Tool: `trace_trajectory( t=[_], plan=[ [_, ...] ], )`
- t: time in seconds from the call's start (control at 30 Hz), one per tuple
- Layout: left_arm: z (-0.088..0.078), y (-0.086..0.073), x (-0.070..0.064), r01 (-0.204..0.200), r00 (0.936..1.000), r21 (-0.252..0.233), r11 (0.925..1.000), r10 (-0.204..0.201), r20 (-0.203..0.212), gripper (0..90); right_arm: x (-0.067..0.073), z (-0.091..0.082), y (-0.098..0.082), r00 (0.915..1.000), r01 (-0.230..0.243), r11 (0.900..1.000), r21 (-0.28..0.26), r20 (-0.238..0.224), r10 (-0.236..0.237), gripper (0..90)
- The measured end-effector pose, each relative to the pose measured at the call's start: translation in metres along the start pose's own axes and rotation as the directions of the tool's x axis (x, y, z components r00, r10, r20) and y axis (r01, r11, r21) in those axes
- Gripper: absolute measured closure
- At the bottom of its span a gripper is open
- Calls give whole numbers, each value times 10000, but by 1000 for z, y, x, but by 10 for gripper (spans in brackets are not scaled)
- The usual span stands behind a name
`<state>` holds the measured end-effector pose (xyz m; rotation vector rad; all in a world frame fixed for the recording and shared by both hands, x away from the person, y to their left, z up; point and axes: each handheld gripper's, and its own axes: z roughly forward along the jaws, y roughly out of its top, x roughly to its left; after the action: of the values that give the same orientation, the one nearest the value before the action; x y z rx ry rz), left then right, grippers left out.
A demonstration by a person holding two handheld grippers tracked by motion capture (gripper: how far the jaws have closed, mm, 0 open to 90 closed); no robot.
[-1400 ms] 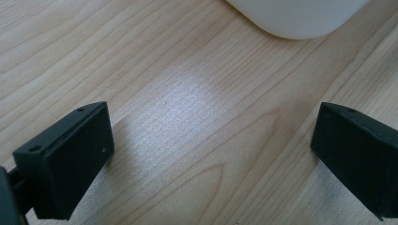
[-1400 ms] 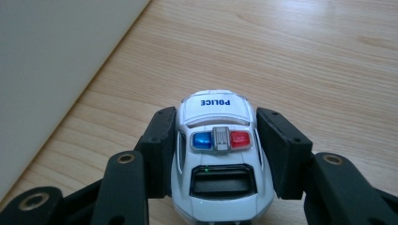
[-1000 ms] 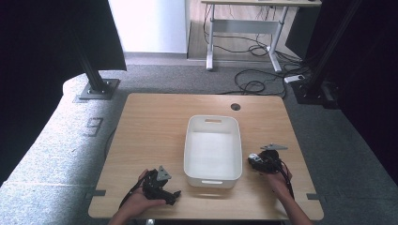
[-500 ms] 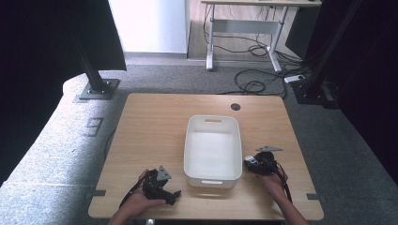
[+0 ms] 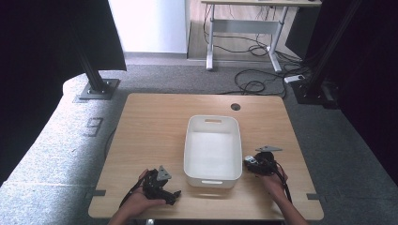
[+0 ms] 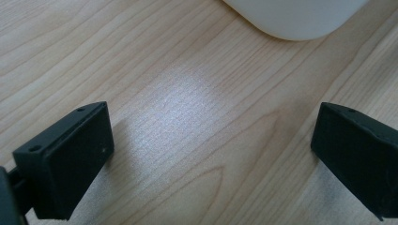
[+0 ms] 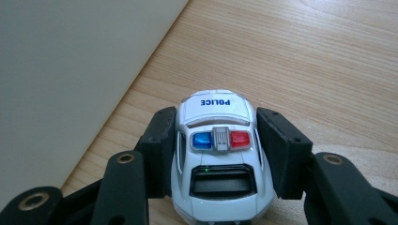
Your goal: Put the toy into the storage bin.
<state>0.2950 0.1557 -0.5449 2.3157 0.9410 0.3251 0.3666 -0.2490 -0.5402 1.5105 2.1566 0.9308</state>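
The toy police car sat clamped between the pads of my right tool, just beside the white bin on the counter. Picking it up was done, I judged; lifting it into the bare bin remained. My left tool rested spread wide, grasping nothing.

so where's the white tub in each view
High view: the white tub stands mid-table, between the left gripper and the right gripper.
Left gripper view: its rounded corner sits at the top edge, beyond the open jaws.
Right gripper view: its flat wall covers the left side, beside the toy police car clamped in the jaws.
Shared landmark: the wooden table.
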Motion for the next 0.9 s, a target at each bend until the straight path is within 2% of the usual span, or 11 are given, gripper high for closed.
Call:
trace_trajectory(
  t=[0.47,0.9],
  plan=[
    [0,0,0,7,10000,18,10000,-7,-8,0,-2,-10,4,10000,36,9994,-337,60,-34,502],
    [0,1,0,-17,10000,54,10000,17,14,0,-2,-26,12,9997,-162,9959,-889,-168,148,502]
  ],
)
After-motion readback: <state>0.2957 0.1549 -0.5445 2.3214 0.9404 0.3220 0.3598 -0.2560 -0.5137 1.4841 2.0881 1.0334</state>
